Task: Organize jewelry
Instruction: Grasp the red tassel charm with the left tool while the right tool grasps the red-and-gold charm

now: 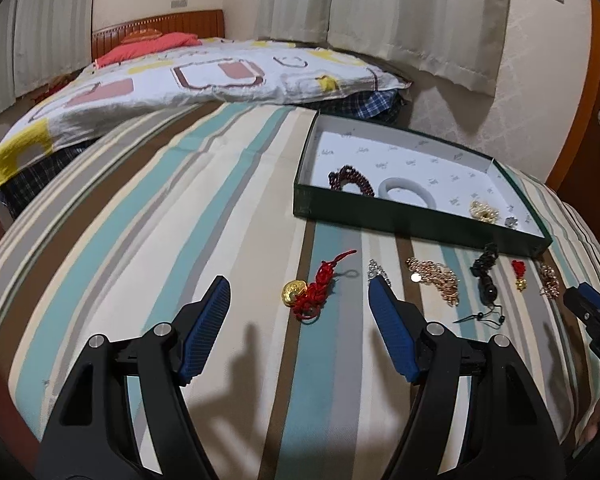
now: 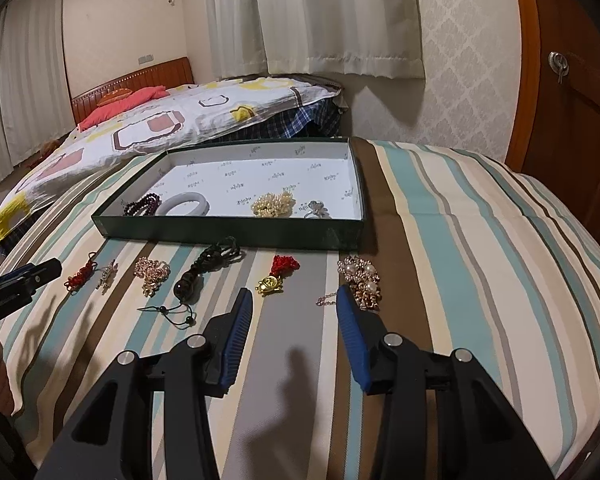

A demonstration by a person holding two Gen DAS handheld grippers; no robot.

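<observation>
The left gripper (image 1: pixel 300 286) hangs over the striped bed (image 1: pixel 160 216) with its blue fingers (image 1: pixel 206 328) wide apart and nothing between them; a red knot charm (image 1: pixel 314 290) with a gold piece lies on the cover just ahead of the gap. The right gripper (image 2: pixel 296 296) hovers further along the same row, its fingers (image 2: pixel 236 340) apart by a narrower gap and also holding nothing. A red tassel charm (image 2: pixel 278 276) with a gold piece lies just ahead of it, and a pearl cluster (image 2: pixel 362 280) sits just beside its right fingertip; whether the two touch cannot be told. The remaining loose pieces lie in the row on the bed in front of the tray: a small silver piece (image 2: pixel 107 276), a rose-gold chain (image 2: pixel 153 276) and a dark bead pendant (image 2: pixel 198 276) on a black cord. The green tray (image 2: pixel 228 232) stands behind them on the bed. It holds a dark red bead bracelet (image 2: pixel 142 204), a white bangle (image 2: pixel 184 204), a cream pearl bunch (image 2: pixel 272 204) and a silver piece (image 2: pixel 316 210).
</observation>
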